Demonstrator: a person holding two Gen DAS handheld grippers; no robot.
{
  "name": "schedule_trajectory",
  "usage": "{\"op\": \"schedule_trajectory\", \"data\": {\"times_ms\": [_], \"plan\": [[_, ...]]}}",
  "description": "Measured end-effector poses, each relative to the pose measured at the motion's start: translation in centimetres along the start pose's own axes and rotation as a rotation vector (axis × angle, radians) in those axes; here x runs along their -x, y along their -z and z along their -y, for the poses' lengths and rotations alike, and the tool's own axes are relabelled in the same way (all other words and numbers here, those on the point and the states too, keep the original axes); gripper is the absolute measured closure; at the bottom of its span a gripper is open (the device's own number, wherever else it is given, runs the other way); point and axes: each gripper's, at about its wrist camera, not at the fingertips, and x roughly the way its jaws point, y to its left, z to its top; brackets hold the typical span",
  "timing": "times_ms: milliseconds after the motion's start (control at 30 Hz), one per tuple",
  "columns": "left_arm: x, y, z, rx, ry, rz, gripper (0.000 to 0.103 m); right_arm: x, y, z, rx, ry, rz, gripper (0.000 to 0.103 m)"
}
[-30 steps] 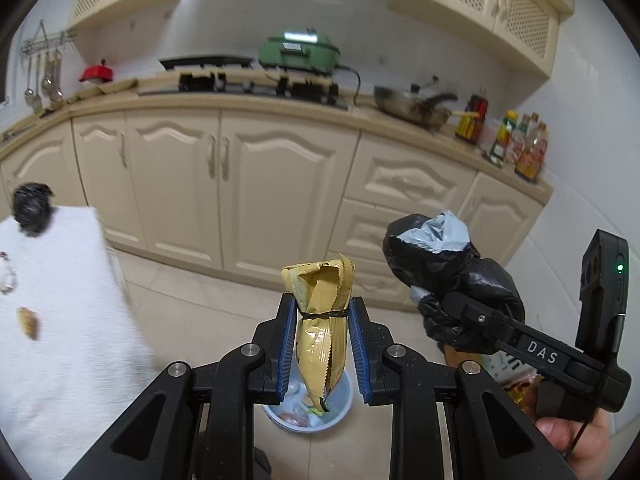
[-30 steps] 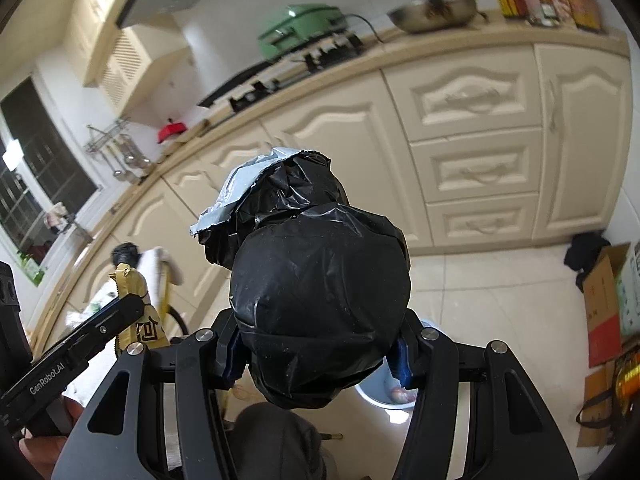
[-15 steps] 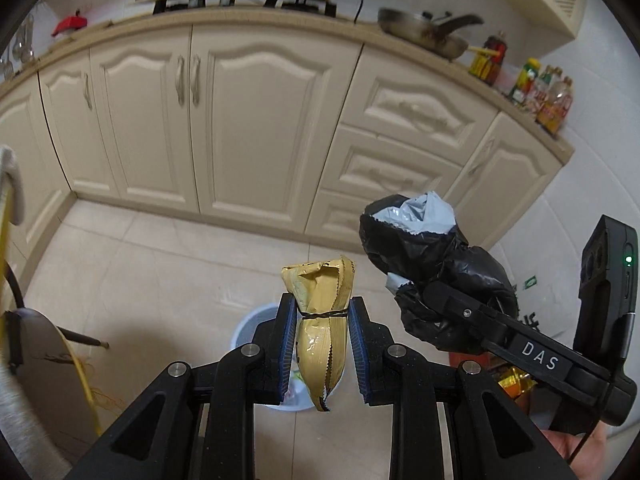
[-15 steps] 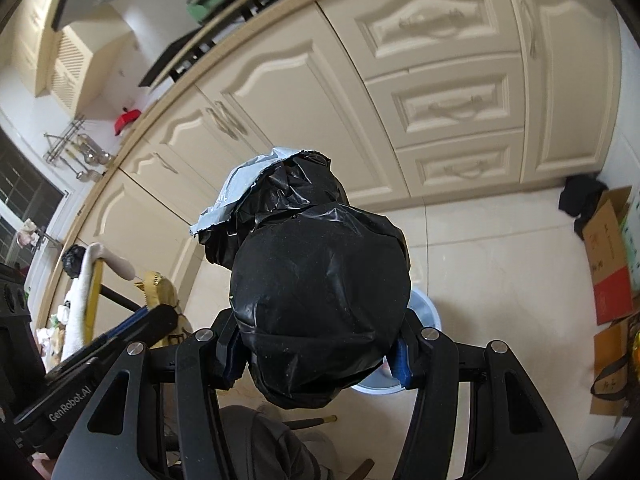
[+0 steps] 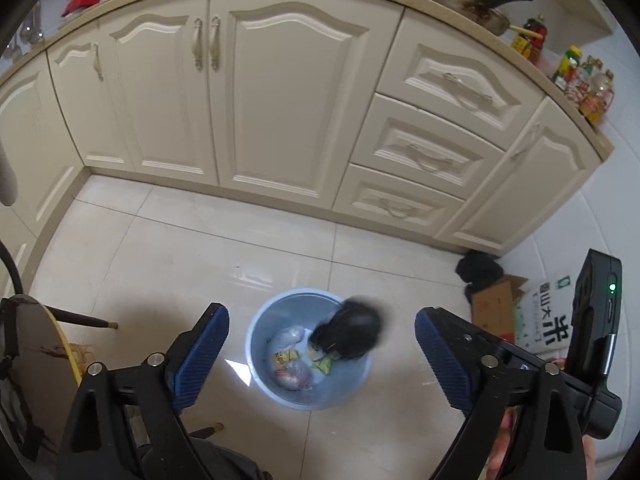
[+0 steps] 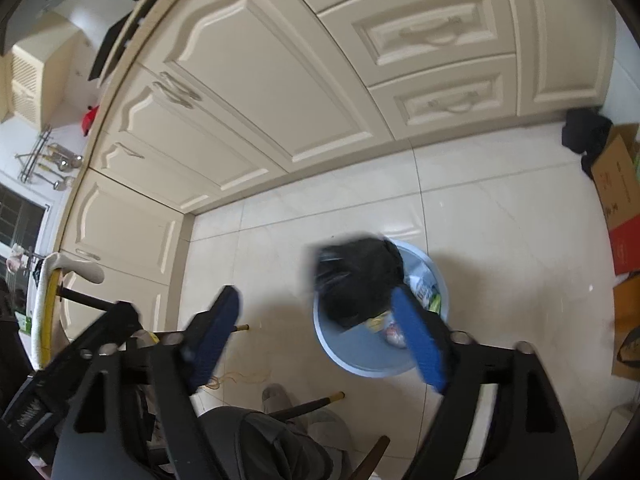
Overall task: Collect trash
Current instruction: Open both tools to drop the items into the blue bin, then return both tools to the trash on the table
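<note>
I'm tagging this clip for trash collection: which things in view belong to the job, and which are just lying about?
Job:
blue bin
black bag
wrappers in bin

Lying about:
cardboard box
rice sack
wok
sauce bottles

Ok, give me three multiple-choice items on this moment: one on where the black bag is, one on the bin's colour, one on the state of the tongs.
1. Where is the black bag?
A. on the counter
B. at the bin, blurred as if falling in
C. clamped in the right tongs

2. What colour is the bin?
A. light blue
B. red
C. green

3. How do the left tongs and right tongs stand?
A. both shut
B. only the left open
C. both open and holding nothing

Answers:
1. B, the blurred dark bag overlaps the bin's far side in both wrist views.
2. A, its rim and wall are pale blue against the cream floor tiles.
3. C, in each view the blue pads stand wide apart with nothing between them.
</note>
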Motion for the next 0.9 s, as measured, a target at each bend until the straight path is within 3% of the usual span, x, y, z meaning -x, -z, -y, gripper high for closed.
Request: {"op": "schedule_trajectory", "data": {"times_ms": [100, 367, 633, 900], "plan": [[0.9, 0.7, 0.3, -0.004, -0.022, 0.016, 0.007, 0.3, 0.5, 0.0, -0.001, 0.031, 0.003, 0.001], [7.6, 3.9, 0.7, -0.004, -0.030, 0.119, 0.005, 3.6, 2.0, -1.9, 0.020, 0.065, 0.063, 0.000], [19.2, 8.5, -0.5, -0.017, -0.049, 0.307, 0.001, 9.4, 3.2, -7.8, 0.091, 0.011, 0.181, 0.000], [31.9, 16.1, -5.0, 0.007, -0.051, 0.465, 0.001, 14.2, 5.3, -16.5, 0.217, -0.087, 0.273, 0.000]]}}
